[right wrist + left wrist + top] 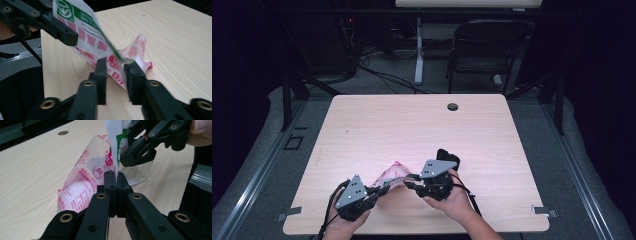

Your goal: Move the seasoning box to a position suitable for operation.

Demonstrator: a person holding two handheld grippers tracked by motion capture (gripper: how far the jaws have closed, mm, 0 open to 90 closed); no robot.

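Step in hand, as I judge it: opening or spreading the bag [391,176] between my two claws near the front edge of the table [412,125]. The bag is a thin plastic one, clear with red print and a green-and-white label, part lifted, its far end resting on the wood.

Left claw [113,176]: jaws fully together, pinching a thin edge of the bag's film, which rises straight up from between the pads. Firm hold, by the look of it.

Right claw [117,66]: jaws partly apart. In the right gripper view the bag's printed edge hangs in the gap; the film touches or nearly touches the pads, but I see no clamp on it. I count it as not gripping. The high view puts this claw [411,183] just right of the bag, close to the left claw [379,189].

Next move, my guess: line up the right jaws on one layer of the film opposite the left pinch, close on it, then draw the claws apart. It calls for catching one layer only; the film is limp and slippery.

Risk: tearing.
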